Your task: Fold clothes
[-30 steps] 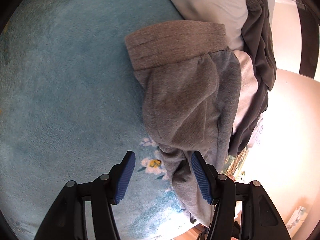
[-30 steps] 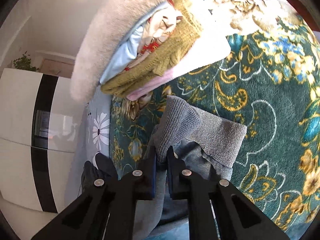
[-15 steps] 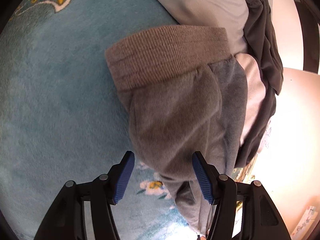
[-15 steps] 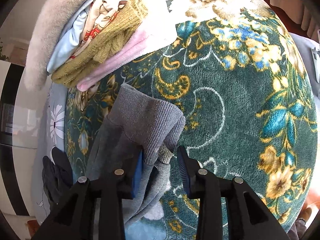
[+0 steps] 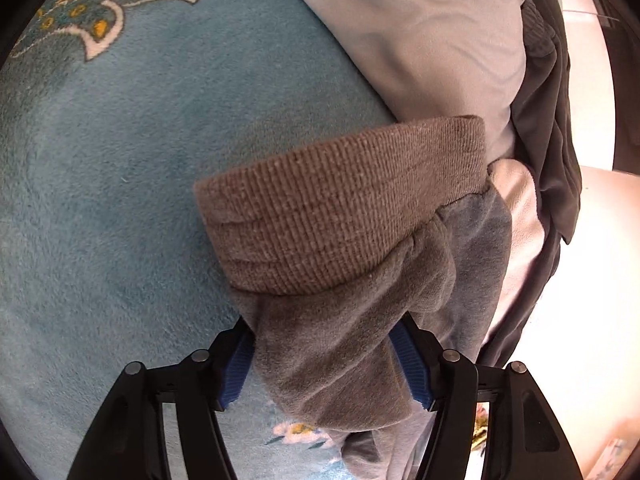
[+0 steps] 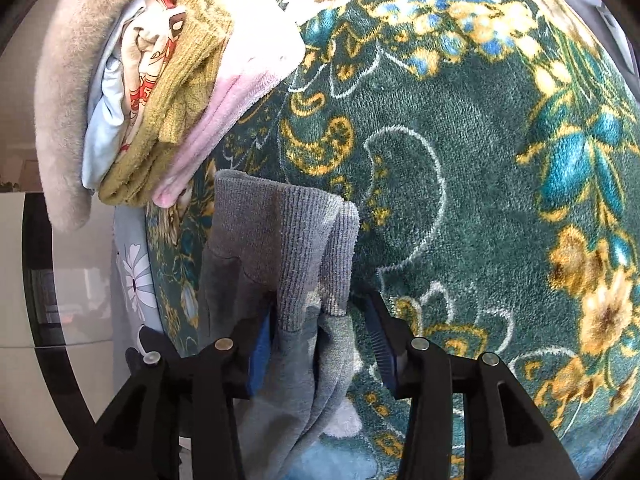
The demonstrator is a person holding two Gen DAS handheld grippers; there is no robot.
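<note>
Since both tools sit on the same grey sweatpants [image 5: 336,344], what matters is which end each one has. Left tool [image 5: 326,364]: jaws about half open and just been closing, blue pads touching both flanks of the bunched fleece right behind the ribbed waistband [image 5: 344,204]. Looks like a grip forming, can't tell how firm. Waistband lies straight ahead of this tool, its long edge running across the view, on the light-blue part of the blanket [image 5: 104,208], far end touching a pale sheet [image 5: 420,32].

Right tool [image 6: 320,344]: jaws partly open, having opened within the last second and now holding there. Ribbed cuff end [image 6: 288,248] hangs between the pads; left pad touches cloth, right pad [image 6: 380,344] stands clear. Not a grip. Pants run from the cuff back under this tool, lengthwise along its pointing line, over the green floral blanket [image 6: 460,200]. Folded pile [image 6: 168,92] is up-left, near but apart.

Judgement: left tool is better placed for the next fold; right needs to close first.
</note>
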